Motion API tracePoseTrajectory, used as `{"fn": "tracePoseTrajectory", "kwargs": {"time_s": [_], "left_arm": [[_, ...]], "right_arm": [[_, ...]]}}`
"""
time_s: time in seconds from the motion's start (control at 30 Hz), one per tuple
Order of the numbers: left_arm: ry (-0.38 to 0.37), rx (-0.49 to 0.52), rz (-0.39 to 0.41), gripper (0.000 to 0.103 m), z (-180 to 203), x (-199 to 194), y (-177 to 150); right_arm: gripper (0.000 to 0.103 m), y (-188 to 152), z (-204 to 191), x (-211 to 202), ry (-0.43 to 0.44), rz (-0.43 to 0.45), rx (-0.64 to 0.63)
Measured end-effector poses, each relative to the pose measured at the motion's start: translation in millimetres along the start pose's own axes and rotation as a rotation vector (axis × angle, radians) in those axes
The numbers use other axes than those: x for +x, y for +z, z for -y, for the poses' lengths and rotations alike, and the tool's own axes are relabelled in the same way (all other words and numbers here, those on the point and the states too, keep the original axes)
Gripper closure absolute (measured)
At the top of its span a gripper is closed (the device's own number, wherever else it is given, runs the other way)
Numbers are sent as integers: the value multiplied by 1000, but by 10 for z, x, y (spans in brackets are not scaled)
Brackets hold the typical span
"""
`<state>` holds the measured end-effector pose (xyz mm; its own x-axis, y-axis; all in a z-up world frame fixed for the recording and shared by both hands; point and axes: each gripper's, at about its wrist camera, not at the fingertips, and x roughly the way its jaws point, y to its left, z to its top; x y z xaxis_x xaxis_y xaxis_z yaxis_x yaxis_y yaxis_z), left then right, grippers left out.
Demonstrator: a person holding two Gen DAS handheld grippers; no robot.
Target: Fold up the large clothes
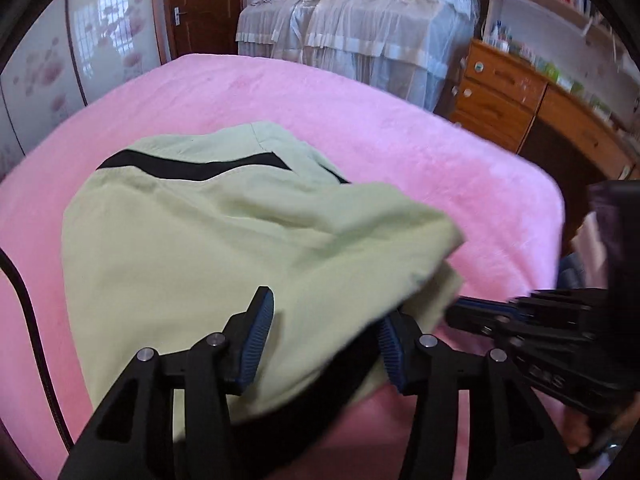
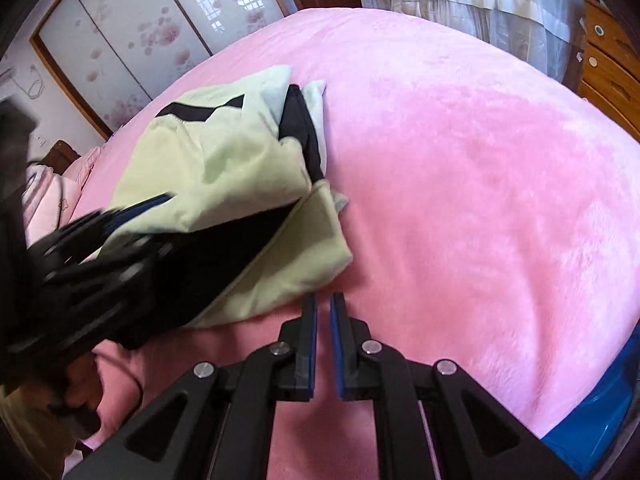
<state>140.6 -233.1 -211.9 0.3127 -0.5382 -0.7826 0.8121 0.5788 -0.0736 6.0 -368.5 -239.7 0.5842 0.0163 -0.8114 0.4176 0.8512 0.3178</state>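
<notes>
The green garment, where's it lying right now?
The green garment lies bunched on the pink blanket, left of centre in the right wrist view, directly under the left gripper.

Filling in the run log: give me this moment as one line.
garment: green, black-striped, bunched on pink bed | left gripper: jaws open, cloth between | right gripper: jaws shut, empty, beside garment

Hidden: the near hem of the pale green garment with black stripes (image 1: 224, 240) is lying behind the left gripper's (image 1: 326, 344) fingers.
Blurred: the right gripper (image 1: 520, 312) is smearing beside the left fingers.
Cut off: the pink plush bedspread (image 2: 460, 180) is running past the frame edges.
</notes>
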Motion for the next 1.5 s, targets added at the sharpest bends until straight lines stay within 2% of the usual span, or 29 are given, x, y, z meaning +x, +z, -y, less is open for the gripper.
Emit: {"fn": "tracePoseTrajectory", "kwargs": {"time_s": [0.03, 0.07, 0.1, 0.17, 0.23, 0.33, 0.4, 0.47, 0.63, 0.7, 0.73, 0.77, 0.87, 0.97, 1.07, 1.17, 1.3, 1.4, 1.43, 1.47, 1.5], "left_arm": [[-15, -25, 6, 53, -29, -92, 0], [-27, -54, 18, 52, -87, -208, -11], [-33, -91, 36, 46, -159, -356, -51], [-15, -150, 68, 37, -309, -557, -35], [24, -220, 96, 36, -426, -674, -73], [117, -303, 106, 36, -715, -745, -183], [220, -368, 63, 36, -980, -677, -316], [251, -426, 36, 36, -1153, -596, -385], [235, -519, -6, 36, -1303, -426, -586], [223, -513, -26, 36, -1283, -355, -624], [227, -508, -32, 36, -1260, -324, -633], [230, -501, -39, 36, -1248, -310, -635], [238, -465, -59, 36, -1126, -268, -586], [277, -363, -90, 37, -984, -263, -595], [298, -298, -123, 37, -879, -173, -623], [287, -321, -144, 37, -865, -112, -649], [298, -303, -138, 37, -848, -196, -644], [272, -301, -160, 37, -862, -283, -556], [254, -303, -162, 37, -879, -330, -523], [240, -304, -159, 37, -862, -329, -446], [222, -309, -145, 37, -903, -406, -382]], "right_arm": [[95, 21, -9, -37, 2, 8, -2], [90, 37, -22, -82, 5, 18, -4], [87, 66, 18, -125, 13, 28, -6], [66, 99, 52, -230, 28, 57, -7], [60, 175, 103, -324, 39, 92, -7], [60, 284, 104, -393, 44, 118, -30], [60, 388, 69, -366, 52, 119, -50], [60, 482, 33, -296, 68, 107, -78], [60, 664, -102, 11, 54, 57, -170], [64, 662, -132, 166, 44, 12, -202], [82, 648, -149, 209, 47, 0, -219], [91, 636, -165, 231, 60, -13, -235], [96, 618, -195, 39, 82, 16, -235], [96, 549, -193, -269, 100, 38, -218], [97, 392, -130, -113, 34, -17, -226], [96, 290, 69, 269, 20, -103, -148], [95, 291, 52, 242, 8, -85, -146], [78, 313, -20, 129, -44, -82, -190], [69, 347, -40, 66, -53, -77, -195], [64, 400, -48, -13, -48, -65, -193], [63, 472, -53, -103, -26, -42, -188]]}}
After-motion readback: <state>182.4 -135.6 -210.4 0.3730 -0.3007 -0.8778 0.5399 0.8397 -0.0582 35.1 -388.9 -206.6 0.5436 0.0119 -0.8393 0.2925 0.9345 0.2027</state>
